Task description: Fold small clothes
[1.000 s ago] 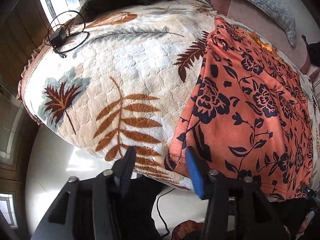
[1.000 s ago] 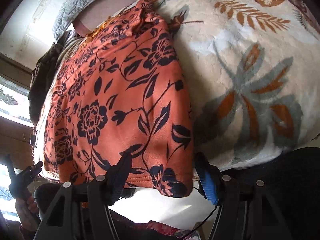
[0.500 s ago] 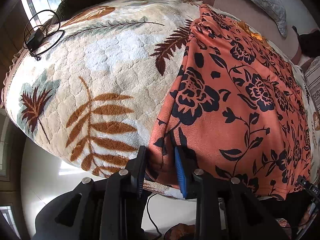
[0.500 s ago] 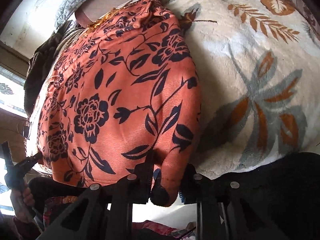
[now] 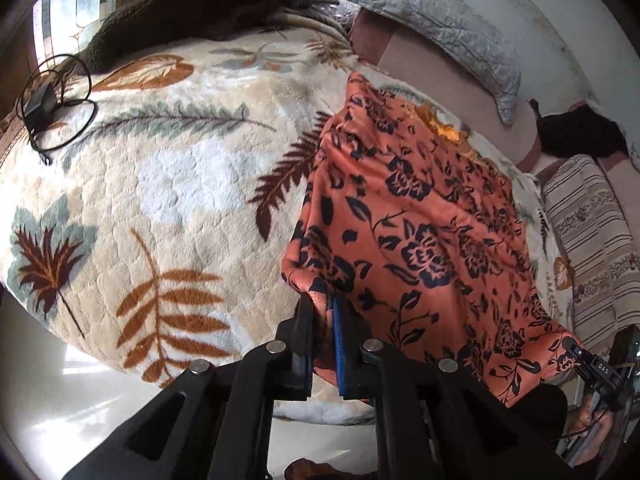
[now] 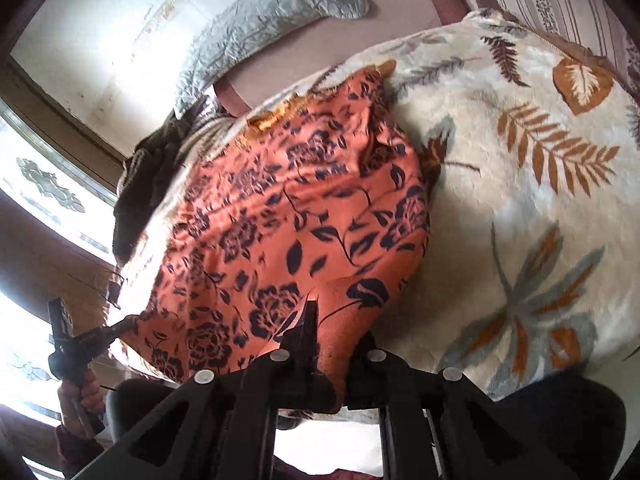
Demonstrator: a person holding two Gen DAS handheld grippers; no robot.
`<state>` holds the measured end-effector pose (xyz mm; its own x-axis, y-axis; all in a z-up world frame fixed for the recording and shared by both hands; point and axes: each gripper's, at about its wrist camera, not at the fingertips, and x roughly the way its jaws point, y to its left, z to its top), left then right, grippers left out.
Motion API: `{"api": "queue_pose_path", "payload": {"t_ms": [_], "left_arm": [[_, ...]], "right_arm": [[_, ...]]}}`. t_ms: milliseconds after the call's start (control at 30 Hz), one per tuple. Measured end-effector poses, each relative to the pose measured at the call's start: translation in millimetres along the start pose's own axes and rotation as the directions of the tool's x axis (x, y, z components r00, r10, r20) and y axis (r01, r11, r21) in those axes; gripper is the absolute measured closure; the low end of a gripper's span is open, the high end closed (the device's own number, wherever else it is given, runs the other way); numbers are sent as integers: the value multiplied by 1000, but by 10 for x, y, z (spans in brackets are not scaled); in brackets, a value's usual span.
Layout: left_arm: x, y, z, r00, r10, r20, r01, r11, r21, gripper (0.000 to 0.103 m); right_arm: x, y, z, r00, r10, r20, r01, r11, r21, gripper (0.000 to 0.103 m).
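Against the frames a second back: both hand-held grippers then stood wide open at the near hem of the orange floral garment, and the cloth lay flat on the leaf-print blanket. Now both are clamped onto it and the near edge is raised off the blanket. Left hand-held gripper: jaws closed down to the thickness of the fabric, the garment's near left corner pinched between the black finger and the blue pad; cloth bunches into a small peak just ahead of the tips. Right hand-held gripper: closed on the near right corner, a fold of orange cloth draped over and between the fingers, hiding the right-hand finger. The rest of the garment lies ahead of both grippers, spread away across the blanket on the bed, its far end near the grey quilted pillow. Both views now take in more of the far wall and pillow than before, with the grippers tilted less steeply down. Pose: each gripper angles downward toward the bed edge. In the right wrist view the left hand grips its handle at lower left of the right gripper; in the left wrist view the right hand shows at lower right. A black cable coil lies far left ahead of the left gripper.
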<state>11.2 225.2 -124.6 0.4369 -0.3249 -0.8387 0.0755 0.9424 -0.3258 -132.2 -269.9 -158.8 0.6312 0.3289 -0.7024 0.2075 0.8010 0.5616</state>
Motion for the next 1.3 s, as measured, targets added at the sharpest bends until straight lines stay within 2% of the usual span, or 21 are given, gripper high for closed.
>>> {"api": "queue_pose_path", "payload": {"t_ms": [167, 333, 467, 600, 700, 767, 833, 900, 967, 1033, 1067, 1133, 1167, 1200, 1233, 1300], "left_arm": [[-200, -256, 660, 996, -72, 62, 70, 997, 30, 94], [-49, -479, 1474, 993, -65, 99, 60, 997, 56, 94], [355, -511, 2104, 993, -43, 108, 40, 999, 29, 94], [914, -626, 2651, 996, -42, 84, 43, 999, -12, 94], [1445, -703, 2923, 998, 19, 55, -18, 1000, -22, 94], [1767, -677, 3007, 999, 40, 34, -39, 999, -29, 94], [2029, -568, 3008, 999, 53, 6, -53, 997, -62, 93], [2208, -448, 2962, 997, 73, -10, -73, 994, -85, 90], [2284, -320, 2906, 999, 48, -13, -49, 991, -125, 89], [2228, -193, 2864, 1000, -18, 5, 19, 982, -188, 84], [2150, -158, 2847, 999, -36, 24, 40, 977, -209, 81], [1916, -128, 2798, 997, -22, 80, 38, 976, -214, 74], [1768, -132, 2760, 993, 13, 114, 11, 979, -204, 73], [1615, -167, 2705, 988, 50, 149, -22, 982, -187, 68], [1479, -224, 2632, 981, 83, 177, -54, 985, -162, 63], [1342, -362, 2497, 975, 135, 176, -122, 989, -85, 61]], "right_arm": [[-98, 63, 572, 993, 57, 100, -61, 997, 39, 95], [17, -2, 1332, 978, 59, 201, -79, 993, 91, 95], [370, -160, 1984, 961, 75, 266, -124, 977, 175, 95], [935, -313, 2469, 952, 59, 301, -140, 957, 255, 95], [1429, -463, 2698, 956, 41, 289, -133, 943, 305, 95], [1726, -603, 2789, 960, 53, 274, -146, 932, 331, 95], [1963, -792, 2810, 958, 124, 260, -219, 900, 376, 92], [2124, -988, 2789, 961, 148, 232, -239, 869, 434, 89], [2219, -1197, 2749, 960, 173, 221, -264, 827, 496, 75], [2199, -1362, 2702, 944, 225, 240, -324, 768, 553, 69], [2126, -1402, 2681, 935, 234, 267, -348, 754, 557, 49], [1869, -1389, 2617, 924, 184, 336, -351, 759, 548, 17], [1731, -1367, 2587, 914, 173, 367, -359, 767, 531, 17], [1629, -1308, 2582, 914, 172, 368, -352, 787, 507, 17], [1547, -1219, 2589, 929, 149, 340, -309, 819, 484, 18], [1391, -954, 2572, 955, 59, 292, -174, 907, 385, 23]]}}
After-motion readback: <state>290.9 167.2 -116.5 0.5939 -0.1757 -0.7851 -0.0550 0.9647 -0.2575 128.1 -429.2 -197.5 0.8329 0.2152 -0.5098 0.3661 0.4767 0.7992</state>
